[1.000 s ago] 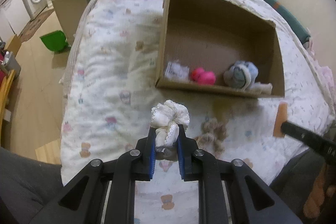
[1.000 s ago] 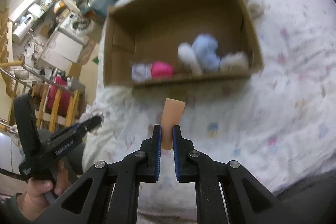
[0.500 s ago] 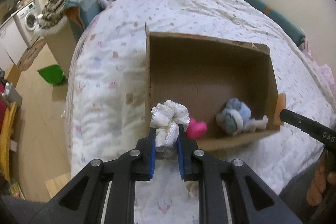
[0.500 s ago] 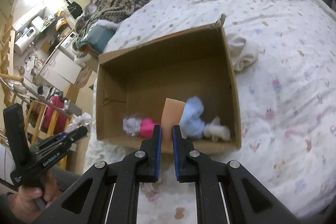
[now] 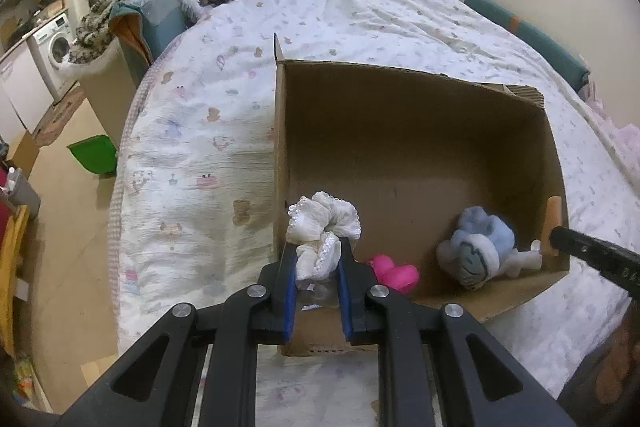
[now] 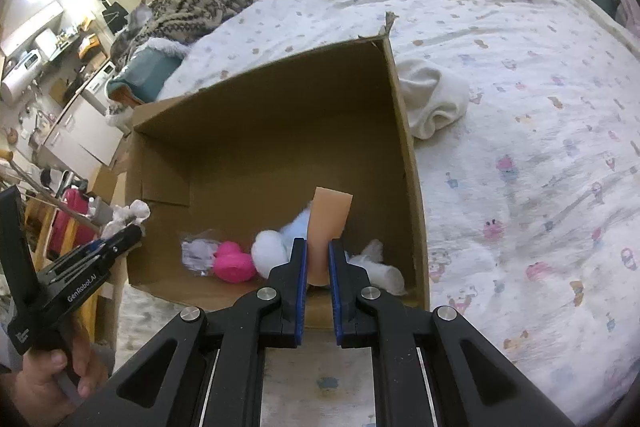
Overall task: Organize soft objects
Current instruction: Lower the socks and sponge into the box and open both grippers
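carry both pieces well past the near wall of the box (image 5: 404,147) on the bed (image 5: 192,147) before letting go, clear of the toys inside. left gripper (image 5: 318,259) is clamped on a white scrunchie (image 5: 320,223); right gripper (image 6: 318,259) pinches a tan sponge (image 6: 330,211), both over the box's near end.

The cardboard box (image 5: 416,131) is matt brown, with corrugated edges. The white scrunchie (image 5: 322,223) is crinkled cloth with lace trim. The bedspread (image 6: 520,75) is soft, wrinkled printed cotton. The grippers' arms are matt black plastic, with shiny metal rivets and blue jaws.
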A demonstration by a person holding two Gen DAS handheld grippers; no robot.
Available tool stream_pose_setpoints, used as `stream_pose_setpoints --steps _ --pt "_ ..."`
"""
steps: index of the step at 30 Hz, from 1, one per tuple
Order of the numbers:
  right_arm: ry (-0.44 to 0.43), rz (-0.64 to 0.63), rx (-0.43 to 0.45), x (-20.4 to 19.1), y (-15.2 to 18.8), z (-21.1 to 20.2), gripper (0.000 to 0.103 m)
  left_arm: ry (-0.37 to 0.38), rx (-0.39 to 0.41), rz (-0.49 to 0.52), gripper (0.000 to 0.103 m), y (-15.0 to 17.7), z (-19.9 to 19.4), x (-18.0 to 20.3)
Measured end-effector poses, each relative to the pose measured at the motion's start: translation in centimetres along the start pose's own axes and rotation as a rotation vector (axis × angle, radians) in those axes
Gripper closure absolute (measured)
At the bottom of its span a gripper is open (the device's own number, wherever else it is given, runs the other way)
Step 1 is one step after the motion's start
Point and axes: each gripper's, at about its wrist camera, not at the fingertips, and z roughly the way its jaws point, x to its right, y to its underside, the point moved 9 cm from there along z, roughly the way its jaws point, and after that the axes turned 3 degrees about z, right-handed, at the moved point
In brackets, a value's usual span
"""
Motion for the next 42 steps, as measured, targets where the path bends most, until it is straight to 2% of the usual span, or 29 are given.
stream_pose_setpoints --steps 7,14,22,28,32,36,38,39,41,42 --pt "0.029 -0.024 -0.029 -0.1 0.5 1.1 0.091 0.008 0.002 0.024 0.087 0.2 0.2 0.6" --pt "0.044 -0.024 -0.043 0.2 0.8 1.5 0.091 0.037 -0.014 -0.006 0.087 0.5 0.5 0.7" --pt "0.036 -0.032 -0.045 0.0 0.8 1.6 0.091 0.043 -0.008 -0.005 0.086 0.8 0.4 0.9" --pt "0.024 -0.023 -0.037 -0.2 0.7 1.5 0.09 0.048 -0.012 -0.006 0.082 0.7 0.4 1.1" --pt "0.017 -0.018 -0.037 -0.3 0.6 1.6 0.09 0.047 0.001 0.006 0.072 0.6 0.2 1.4" --pt "0.004 -0.006 -0.029 -0.3 0.5 1.4 0.088 0.046 0.02 0.012 0.052 0.3 -0.3 1.7" --pt "0.0 0.002 -0.02 -0.3 0.3 1.2 0.081 0.043 0.031 0.018 0.042 0.2 -0.6 1.8" --pt "-0.002 0.007 -0.012 -0.3 0.2 1.1 0.073 0.046 0.033 0.021 0.038 0.1 -0.6 1.9" --pt "-0.001 0.014 0.002 -0.2 0.0 0.8 0.05 0.038 0.035 0.029 0.036 0.1 -0.8 2.0" --pt "0.004 0.019 0.021 -0.1 -0.2 0.5 0.034 0.033 0.038 0.036 0.035 0.1 -0.8 2.1"
